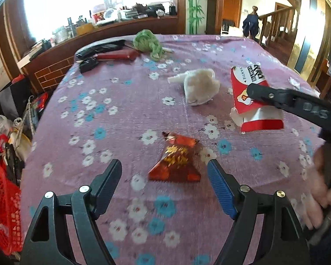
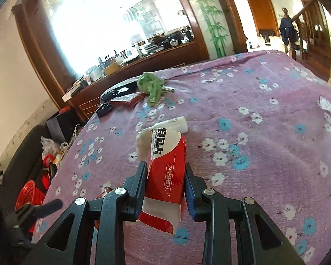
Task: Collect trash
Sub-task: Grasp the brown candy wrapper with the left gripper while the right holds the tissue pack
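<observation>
Purple floral cloth covers the tabletop (image 1: pixel 121 114), and most of the trash on it is not yet collected. One piece is in hand: the right tongs (image 2: pixel 165 183) are clenched on a crumpled red-and-white carton (image 2: pixel 165 176), its torn white flap bent up at the far end, and it looks lifted clear of the cloth. Just ahead of the left tongs (image 1: pixel 164 173), whose jaws stand released with nothing between the pads, lies a shiny red-and-gold wrapper (image 1: pixel 176 161), flattened into a triangle with a twisted tip, flat on the cloth. Further out sits a crumpled white tissue wad (image 1: pixel 199 87), and near the far edge a scrunched green bag (image 1: pixel 147 43) beside some dark items that I judge are not trash. A red mesh basket (image 1: pixel 2 209) stands on the floor at the left, probably the bin; whether anything is in it I cannot tell.
</observation>
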{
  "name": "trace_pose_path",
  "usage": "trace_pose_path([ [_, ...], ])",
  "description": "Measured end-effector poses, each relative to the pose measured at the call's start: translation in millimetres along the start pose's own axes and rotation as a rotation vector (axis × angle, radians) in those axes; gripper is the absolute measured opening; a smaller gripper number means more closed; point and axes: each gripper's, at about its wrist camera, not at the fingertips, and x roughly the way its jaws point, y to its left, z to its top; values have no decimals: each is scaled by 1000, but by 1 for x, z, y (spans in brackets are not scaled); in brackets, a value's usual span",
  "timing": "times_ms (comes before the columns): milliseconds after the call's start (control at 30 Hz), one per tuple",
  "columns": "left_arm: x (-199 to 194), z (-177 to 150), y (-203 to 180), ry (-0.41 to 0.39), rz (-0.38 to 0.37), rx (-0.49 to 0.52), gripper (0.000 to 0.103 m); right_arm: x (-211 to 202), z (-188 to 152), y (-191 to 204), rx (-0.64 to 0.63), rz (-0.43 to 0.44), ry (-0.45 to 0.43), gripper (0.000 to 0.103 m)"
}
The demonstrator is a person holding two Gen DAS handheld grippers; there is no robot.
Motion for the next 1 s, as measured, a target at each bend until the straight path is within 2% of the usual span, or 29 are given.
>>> trace_pose_path([
  [33, 7, 1, -2, 13, 5, 5, 67, 0, 0, 0, 5, 3, 1, 34],
  [100, 17, 2, -2, 34, -3, 1, 50, 0, 0, 0, 1, 5, 1, 34],
  [133, 21, 2, -1, 40, -10, -4, 48, 0, -1, 1, -1, 8, 2, 34],
  [267, 32, -1, 4, 39, -28, -28, 47, 1, -3, 6, -22, 13, 7, 34],
  [400, 32, -4, 12, -5, -43, -69, 42, 3, -6, 11, -46, 15, 17, 34],
  [700, 19, 0, 40, -115, 22, -173, 42, 8, -16, 32, -143, 9, 27, 34],
  [1000, 4, 1, 43, -202, 123, -163, 42, 11, -25, 50, -220, 25, 42, 34],
])
